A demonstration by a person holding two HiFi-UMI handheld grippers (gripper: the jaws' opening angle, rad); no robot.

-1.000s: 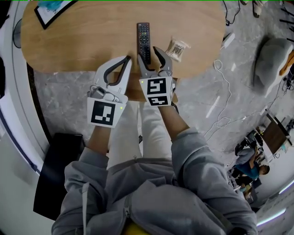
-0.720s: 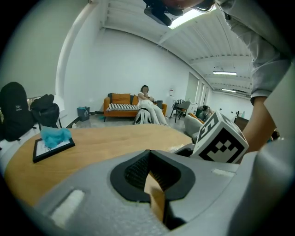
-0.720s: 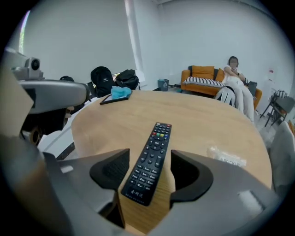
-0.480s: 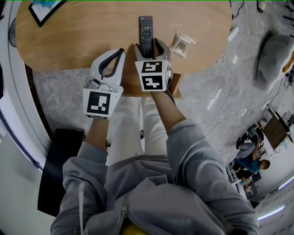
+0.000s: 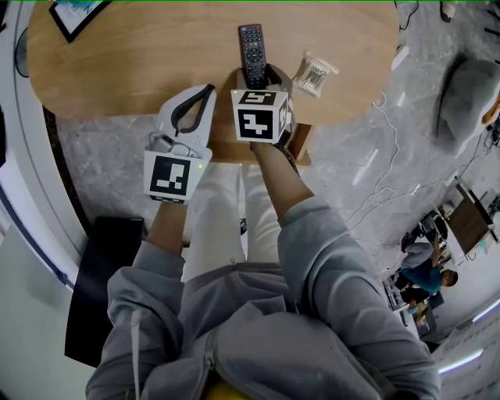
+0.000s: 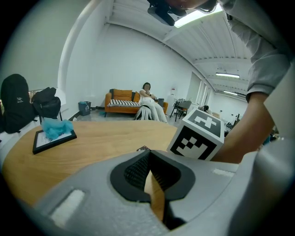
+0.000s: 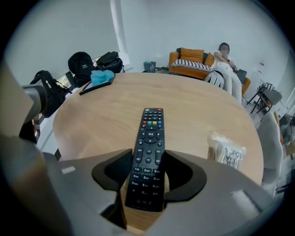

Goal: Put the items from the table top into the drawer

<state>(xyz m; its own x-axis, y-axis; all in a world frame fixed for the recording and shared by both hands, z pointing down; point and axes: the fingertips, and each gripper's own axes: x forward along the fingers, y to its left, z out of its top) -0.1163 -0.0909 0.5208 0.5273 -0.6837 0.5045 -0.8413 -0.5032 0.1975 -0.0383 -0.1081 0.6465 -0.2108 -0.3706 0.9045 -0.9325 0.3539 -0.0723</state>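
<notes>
The right hand-held gripper (image 7: 148, 156) points steeply down at the near end of the remote (image 5: 251, 48). Its jaws have just been closing, and its own view shows both pads against the remote's long edges. The remote lies flat on the worktop (image 5: 141, 55), its button end pointing away from the person. In the head view the marker cube (image 5: 260, 115) covers the jaws and the remote's near end, so the grip reads only from the right gripper view.

The left hand-held gripper (image 5: 209, 91) hangs just beside it at the worktop's near edge. Its jaws are together with nothing between them, and bare wood shows through the gap behind the tips.

Right of the remote and apart from it lies a clear packet (image 5: 314, 73) of thin sticks; its print is too small to read. At the far left corner a black-framed board (image 5: 74, 16) with something teal on it is cut off by the picture's top edge.

A wooden part (image 5: 301, 144) juts out under the near edge. The cube and forearm cover most of it, so whether it is the drawer cannot be told.
</notes>
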